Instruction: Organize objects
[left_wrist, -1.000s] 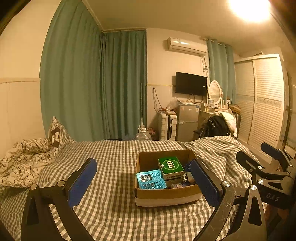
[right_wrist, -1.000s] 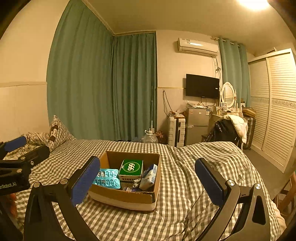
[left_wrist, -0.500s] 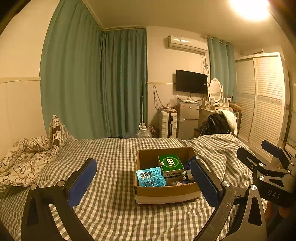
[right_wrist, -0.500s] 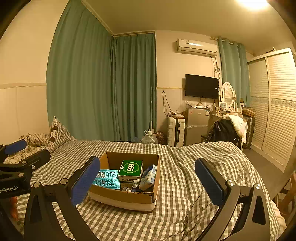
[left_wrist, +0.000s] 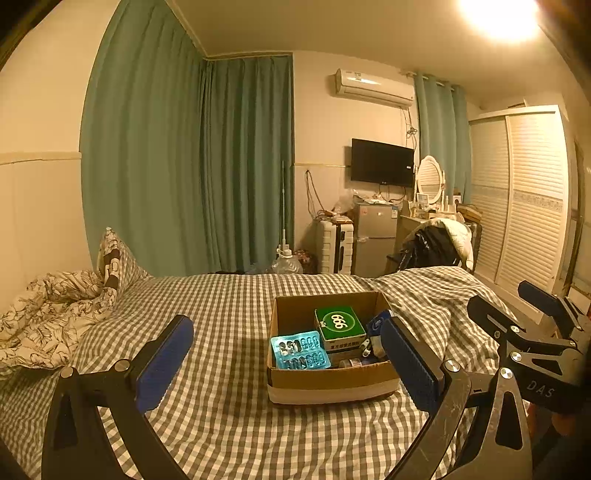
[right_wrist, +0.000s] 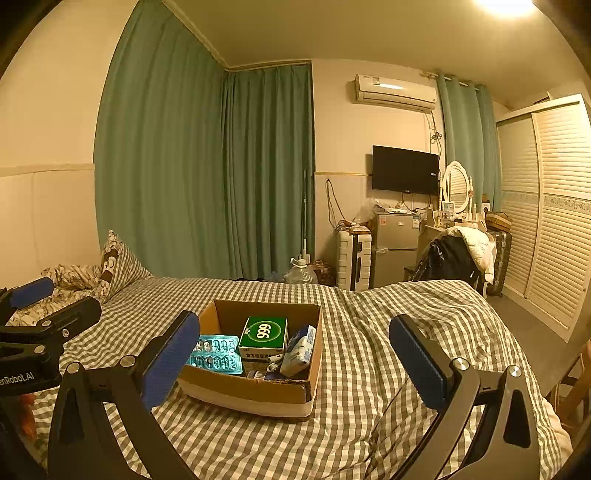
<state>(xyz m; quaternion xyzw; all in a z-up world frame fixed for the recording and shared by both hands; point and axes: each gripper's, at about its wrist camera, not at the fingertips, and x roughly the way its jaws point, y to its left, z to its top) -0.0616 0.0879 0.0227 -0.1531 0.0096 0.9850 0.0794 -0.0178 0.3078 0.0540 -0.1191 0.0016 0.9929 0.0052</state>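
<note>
Cardboard box (left_wrist: 332, 382) on checked bed (left_wrist: 229, 406): green carton (left_wrist: 338, 325), blister pack (left_wrist: 299, 350). Left hand-held gripper (left_wrist: 286, 363), right hand-held gripper (right_wrist: 293, 360): both wide apart, empty.

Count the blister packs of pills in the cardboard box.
1 visible: a turquoise blister pack of pills lies at the left side of the brown cardboard box, beside the green 666 carton. Others may be hidden underneath.

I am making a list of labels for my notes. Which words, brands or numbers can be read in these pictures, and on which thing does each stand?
"666": top of the green box in the cardboard box.
"DAS": body of the right claw, in the left wrist view.
"enRobot.AI", its start cut off: body of the left claw, in the right wrist view.
Too small or blurred: the box's white strip, blister pack, blue and white carton.
</note>
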